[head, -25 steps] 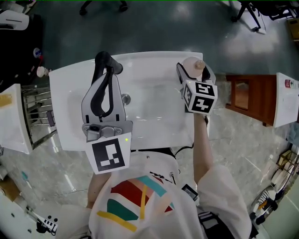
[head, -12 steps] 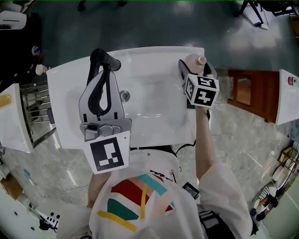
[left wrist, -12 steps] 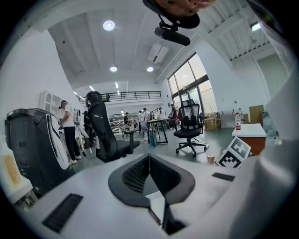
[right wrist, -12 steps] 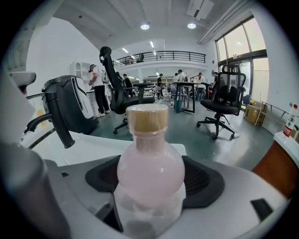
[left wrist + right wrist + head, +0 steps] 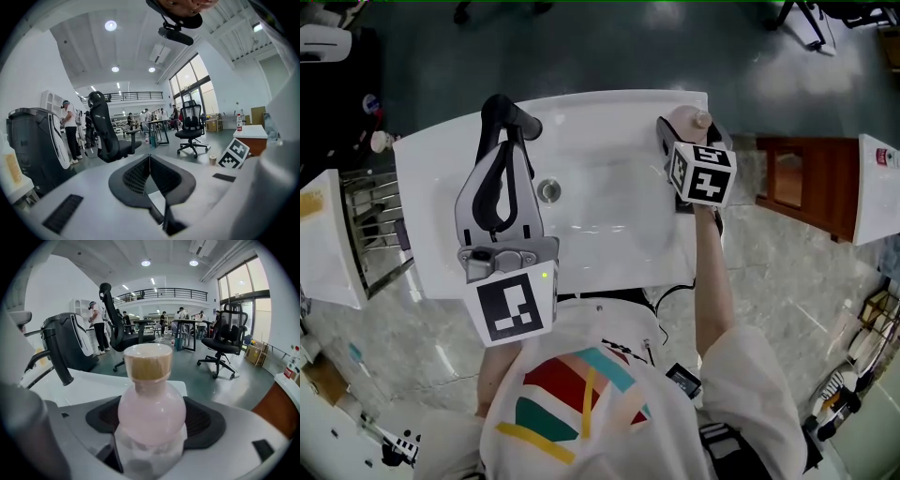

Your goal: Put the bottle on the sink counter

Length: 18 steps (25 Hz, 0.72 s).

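A pale pink bottle (image 5: 684, 120) with a tan cap is held upright over the back right corner of the white sink counter (image 5: 441, 169). My right gripper (image 5: 688, 131) is shut on it. In the right gripper view the bottle (image 5: 152, 411) fills the space between the black pads of my right gripper (image 5: 152, 427). Whether its base rests on the counter is hidden. My left gripper (image 5: 508, 150) hangs over the left side of the basin, shut and holding nothing. In the left gripper view the pads of my left gripper (image 5: 150, 161) meet in a line.
A black faucet (image 5: 508, 114) stands at the back left of the basin, by my left gripper's tip, with the drain (image 5: 548, 190) beside it. A brown wooden cabinet (image 5: 797, 192) is right of the counter and a wire rack (image 5: 375, 225) is left of it.
The view has shifted slightly. Both grippers stay almost where they were over the sink, and the right one keeps its hold on the bottle.
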Each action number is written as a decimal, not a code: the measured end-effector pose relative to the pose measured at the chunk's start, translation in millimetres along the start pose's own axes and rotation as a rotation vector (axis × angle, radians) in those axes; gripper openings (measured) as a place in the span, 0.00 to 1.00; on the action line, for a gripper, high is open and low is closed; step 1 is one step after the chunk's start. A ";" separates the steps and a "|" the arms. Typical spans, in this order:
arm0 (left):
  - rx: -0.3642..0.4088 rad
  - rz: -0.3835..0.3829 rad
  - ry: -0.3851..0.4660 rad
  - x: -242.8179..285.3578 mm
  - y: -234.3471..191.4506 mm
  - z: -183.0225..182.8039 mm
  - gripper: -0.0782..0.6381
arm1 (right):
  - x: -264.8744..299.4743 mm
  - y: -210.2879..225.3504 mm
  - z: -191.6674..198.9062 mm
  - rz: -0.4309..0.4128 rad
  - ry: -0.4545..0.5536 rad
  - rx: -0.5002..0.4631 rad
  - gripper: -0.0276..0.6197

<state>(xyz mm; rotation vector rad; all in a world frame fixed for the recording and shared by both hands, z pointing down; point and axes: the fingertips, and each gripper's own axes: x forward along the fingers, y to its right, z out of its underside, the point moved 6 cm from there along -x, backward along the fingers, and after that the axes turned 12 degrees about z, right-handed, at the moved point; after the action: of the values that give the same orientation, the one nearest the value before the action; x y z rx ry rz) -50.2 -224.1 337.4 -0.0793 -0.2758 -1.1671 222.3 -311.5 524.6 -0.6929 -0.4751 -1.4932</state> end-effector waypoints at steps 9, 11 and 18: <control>0.009 0.001 0.039 -16.0 -2.1 -8.1 0.13 | -10.7 1.9 -5.4 0.016 0.027 0.069 0.64; 0.018 0.000 0.053 -21.3 -3.5 -10.6 0.13 | -20.2 2.8 -11.3 0.029 0.055 0.079 0.64; 0.025 -0.009 0.112 -44.8 -11.4 -23.4 0.13 | -87.8 4.4 -45.2 0.077 0.228 0.122 0.64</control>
<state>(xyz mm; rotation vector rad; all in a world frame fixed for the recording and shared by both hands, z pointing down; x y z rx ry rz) -72.8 -193.2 302.6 0.0098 -0.1920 -1.1726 216.9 -277.9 431.9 -0.4348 -0.3576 -1.4373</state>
